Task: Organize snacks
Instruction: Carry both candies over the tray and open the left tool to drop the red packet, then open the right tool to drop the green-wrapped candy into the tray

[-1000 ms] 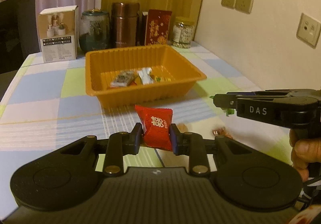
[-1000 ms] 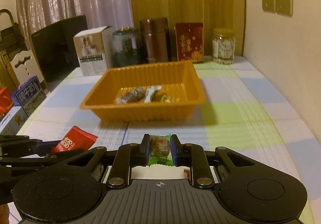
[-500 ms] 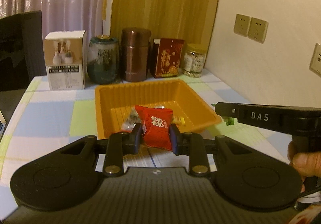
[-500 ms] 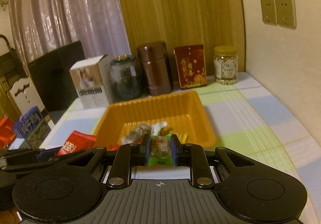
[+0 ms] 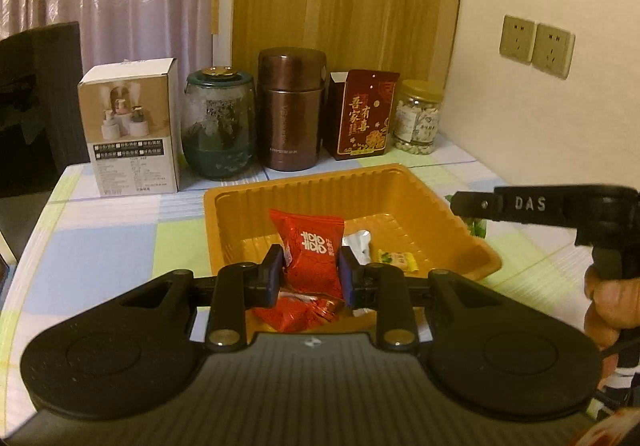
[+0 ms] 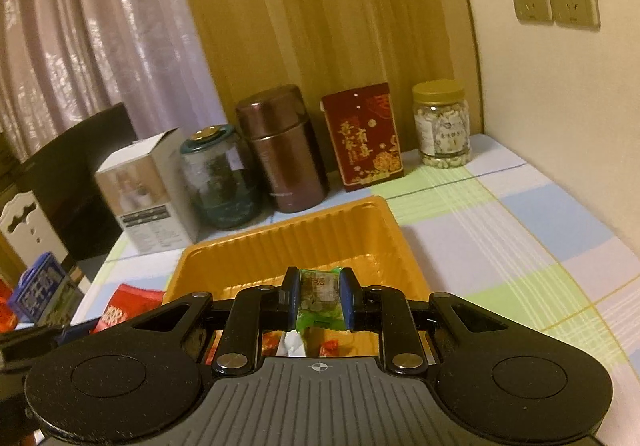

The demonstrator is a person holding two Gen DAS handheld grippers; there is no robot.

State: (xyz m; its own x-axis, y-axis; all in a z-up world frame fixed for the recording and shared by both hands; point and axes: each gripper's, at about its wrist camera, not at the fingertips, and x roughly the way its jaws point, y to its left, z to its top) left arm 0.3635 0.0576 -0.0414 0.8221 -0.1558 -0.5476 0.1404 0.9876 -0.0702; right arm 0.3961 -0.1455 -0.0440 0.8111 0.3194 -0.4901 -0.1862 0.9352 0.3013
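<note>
Beyond my orange tray (image 5: pixel 448 214) a white box (image 5: pixel 134 134), brown canister (image 5: pixel 290 110) and nut jar (image 5: pixel 418 122) line the far edge. My left gripper (image 5: pixel 311 273) clamps a red snack packet (image 5: pixel 310 252) above the tray; my right gripper (image 6: pixel 319 298) pinches a green candy (image 6: pixel 320 296) there too.

Your left gripper (image 5: pixel 311 272) grips a red packet (image 5: pixel 310 252) above the orange tray (image 5: pixel 408 188); your right gripper (image 6: pixel 320 296) pinches a green candy (image 6: pixel 320 296) over that tray, level alongside

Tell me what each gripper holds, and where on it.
Left gripper: red packet, pinched across its middle. Right gripper: green candy, pinched at its sides.
</note>
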